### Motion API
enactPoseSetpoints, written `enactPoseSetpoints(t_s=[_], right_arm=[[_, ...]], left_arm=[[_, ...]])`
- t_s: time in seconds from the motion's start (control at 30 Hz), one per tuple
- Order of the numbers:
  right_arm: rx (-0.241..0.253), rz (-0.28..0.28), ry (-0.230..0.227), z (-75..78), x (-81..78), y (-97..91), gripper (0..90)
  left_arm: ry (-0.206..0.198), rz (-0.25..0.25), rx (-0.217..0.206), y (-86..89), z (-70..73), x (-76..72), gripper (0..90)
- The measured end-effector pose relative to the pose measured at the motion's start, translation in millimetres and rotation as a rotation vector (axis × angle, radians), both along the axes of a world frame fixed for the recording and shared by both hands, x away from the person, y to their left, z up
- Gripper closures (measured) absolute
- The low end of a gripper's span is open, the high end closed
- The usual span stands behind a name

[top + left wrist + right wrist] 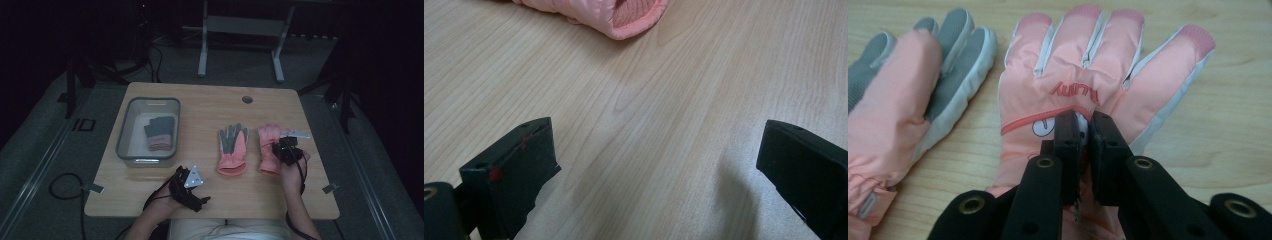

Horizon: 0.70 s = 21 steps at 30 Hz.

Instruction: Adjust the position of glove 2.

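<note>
The tabletop [210, 190] is pale wood with a fine lengthwise grain, smooth and matt with a faint sheen. The right glove [1083, 80] is padded pink cloth with a slight satin sheen, white piping between its fingers, rougher knit-looking pink patches at the fingertips and stitched red lettering on its back. The left glove [903, 100] is the same pink cloth with a matt grey, finely textured palm; in the left gripper view its cuff [624, 15] shows a ribbed knit lining. The right tongs [1082, 127] and left tongs [659, 165] are matt black plastic. The bin [148, 131] at far left is smooth grey plastic holding a dark knit glove [160, 133].
</note>
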State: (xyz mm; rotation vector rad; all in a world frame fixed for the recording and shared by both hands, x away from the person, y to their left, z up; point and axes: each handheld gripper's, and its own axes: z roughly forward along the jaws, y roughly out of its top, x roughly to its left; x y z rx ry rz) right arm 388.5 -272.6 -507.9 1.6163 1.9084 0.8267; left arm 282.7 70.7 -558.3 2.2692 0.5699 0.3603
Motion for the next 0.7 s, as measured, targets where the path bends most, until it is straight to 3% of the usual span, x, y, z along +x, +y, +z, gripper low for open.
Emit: enactPoseSetpoints(t_s=[0.4,0.5,0.53,0.6,0.7], right_arm=[[0.018,0.026,0.030,-15.8,8.9,1.4,78.4],[0.015,0.041,0.030,-12.8,8.7,-0.1,74.5],[0.009,0.049,0.023,-5.4,6.2,-2.7,72.0],[0.025,0.084,-0.001,4.7,3.5,-6.0,68.7],[0.007,0.144,-0.020,14.7,2.9,-10.1,65.1]], left_arm=[[0.000,0.001,0.004,-0.1,-0.4,-0.1,2.2],[-0.001,0.001,0.004,-0.4,-0.5,-0.3,2.3],[-0.002,0.000,0.006,-0.5,-0.5,-0.4,2.3],[-0.001,-0.002,0.010,-1.0,-0.4,-0.8,2.2],[-0.003,-0.004,0.009,-1.5,0.2,-1.3,2.3]])
